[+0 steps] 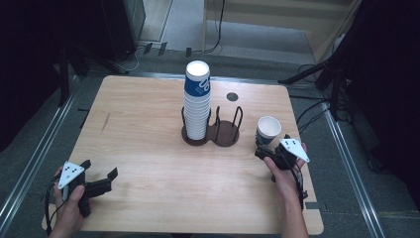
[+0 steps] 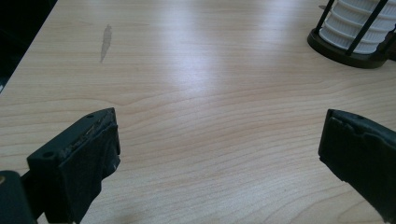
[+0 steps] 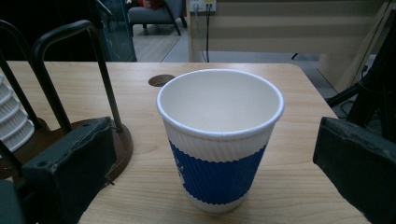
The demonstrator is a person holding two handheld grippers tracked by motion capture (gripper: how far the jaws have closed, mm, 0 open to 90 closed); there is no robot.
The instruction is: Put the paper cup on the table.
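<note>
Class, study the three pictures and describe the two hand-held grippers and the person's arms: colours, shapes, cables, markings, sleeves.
Each hand-held gripper, left and right, is black with two blocky jaws faced with worn, dark padding. A grey three-cornered plate carrying small dark dots sits on top of each. A thin black cable trails from each towards the table's near edge. The forearms are bare in the high view; no sleeves or gloves are visible.

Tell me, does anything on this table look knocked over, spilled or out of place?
Nothing stands out. The single paper cup stands upright and empty on the table, between the open right gripper jaws. The cup stack sits straight in its holder. A faint grey smudge marks the wood.
</note>
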